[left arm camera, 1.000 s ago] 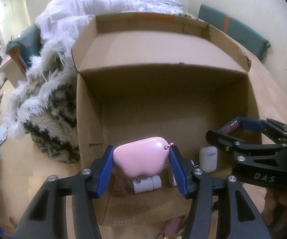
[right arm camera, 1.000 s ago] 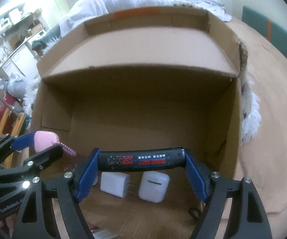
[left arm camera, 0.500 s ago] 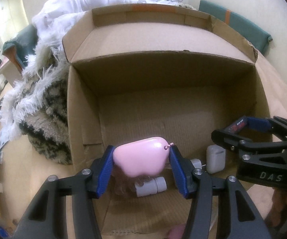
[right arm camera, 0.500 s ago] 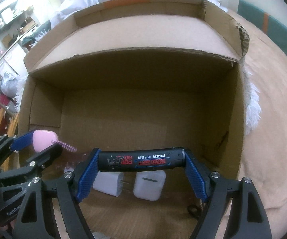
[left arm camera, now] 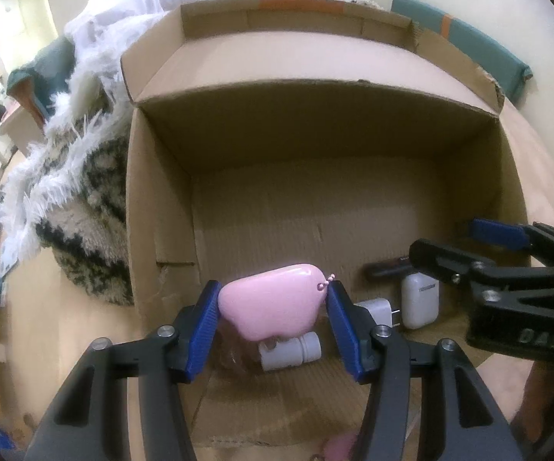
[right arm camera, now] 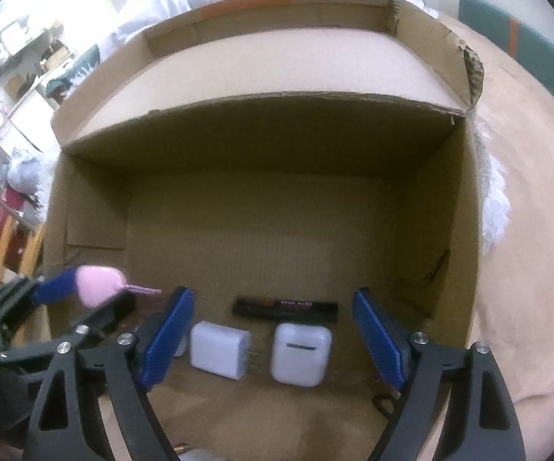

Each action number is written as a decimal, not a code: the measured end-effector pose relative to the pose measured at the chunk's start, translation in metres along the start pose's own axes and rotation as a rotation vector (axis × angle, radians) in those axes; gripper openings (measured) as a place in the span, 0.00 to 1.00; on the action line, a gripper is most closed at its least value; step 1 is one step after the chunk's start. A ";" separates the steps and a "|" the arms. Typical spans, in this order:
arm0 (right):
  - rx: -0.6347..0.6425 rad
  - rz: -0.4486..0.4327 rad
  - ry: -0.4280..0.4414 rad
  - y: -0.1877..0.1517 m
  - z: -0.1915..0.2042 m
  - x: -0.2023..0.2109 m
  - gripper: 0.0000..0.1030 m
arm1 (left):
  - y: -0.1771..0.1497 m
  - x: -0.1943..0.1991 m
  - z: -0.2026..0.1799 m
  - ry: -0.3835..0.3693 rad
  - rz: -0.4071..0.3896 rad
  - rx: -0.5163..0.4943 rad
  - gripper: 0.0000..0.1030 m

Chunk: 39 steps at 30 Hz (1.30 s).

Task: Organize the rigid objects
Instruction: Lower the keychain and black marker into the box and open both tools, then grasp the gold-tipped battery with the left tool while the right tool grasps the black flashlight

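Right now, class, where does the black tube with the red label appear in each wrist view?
Left wrist: black tube at right of centre, partly hidden by the right gripper.
Right wrist: it lies centrally on the box floor, between the open fingers.
Shared landmark: white earbud case, just in front of it.

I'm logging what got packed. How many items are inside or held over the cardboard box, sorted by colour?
White: 3 - charger, earbud case, small bottle
Black: 1 - cylinder
Pink: 1 - case, held in the left tool over the box
Total: 5
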State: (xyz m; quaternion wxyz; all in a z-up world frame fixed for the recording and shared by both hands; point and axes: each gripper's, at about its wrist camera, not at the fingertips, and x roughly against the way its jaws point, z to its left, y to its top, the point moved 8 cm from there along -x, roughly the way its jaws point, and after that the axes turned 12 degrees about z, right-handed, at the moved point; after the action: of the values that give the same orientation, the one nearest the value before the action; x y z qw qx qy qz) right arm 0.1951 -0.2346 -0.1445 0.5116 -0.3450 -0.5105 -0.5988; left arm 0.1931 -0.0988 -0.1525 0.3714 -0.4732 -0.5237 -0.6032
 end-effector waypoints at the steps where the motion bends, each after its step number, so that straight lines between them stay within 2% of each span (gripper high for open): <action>1: -0.001 -0.006 0.013 0.001 0.002 0.001 0.96 | 0.001 -0.001 0.000 -0.006 0.002 0.005 0.51; 2: -0.002 -0.019 0.024 0.002 0.003 0.004 1.00 | 0.003 -0.001 -0.001 -0.012 0.002 0.009 0.53; 3: -0.003 -0.038 0.031 0.003 0.003 0.007 1.00 | 0.004 0.000 -0.001 -0.015 0.002 0.013 0.59; 5: -0.003 -0.068 0.053 0.006 0.005 0.014 1.00 | 0.004 0.004 0.004 -0.018 -0.009 0.028 0.66; 9: -0.004 -0.090 0.104 0.010 0.008 0.021 1.00 | 0.005 0.009 0.006 -0.011 -0.022 0.034 0.66; 15: -0.010 -0.125 0.078 0.013 0.003 0.026 1.00 | 0.003 0.012 0.009 -0.009 -0.008 0.058 0.66; 20: 0.040 -0.153 -0.032 0.011 0.003 0.035 1.00 | 0.002 0.023 0.010 -0.012 -0.024 0.065 0.66; 28: 0.025 -0.155 -0.027 0.002 0.001 0.044 1.00 | -0.005 0.049 0.020 0.012 -0.083 0.051 0.67; 31: 0.003 -0.171 0.002 -0.003 -0.001 0.053 1.00 | -0.011 0.055 0.028 0.032 -0.088 0.061 0.68; 39: -0.032 -0.184 0.009 -0.028 -0.010 0.072 1.00 | -0.034 0.064 0.044 -0.004 -0.068 0.125 0.68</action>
State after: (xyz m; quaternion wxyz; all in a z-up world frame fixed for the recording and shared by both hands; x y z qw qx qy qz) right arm 0.1519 -0.2645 -0.0872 0.4512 -0.3021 -0.5279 -0.6531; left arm 0.1513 -0.0466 -0.1005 0.3786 -0.4322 -0.5769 -0.5805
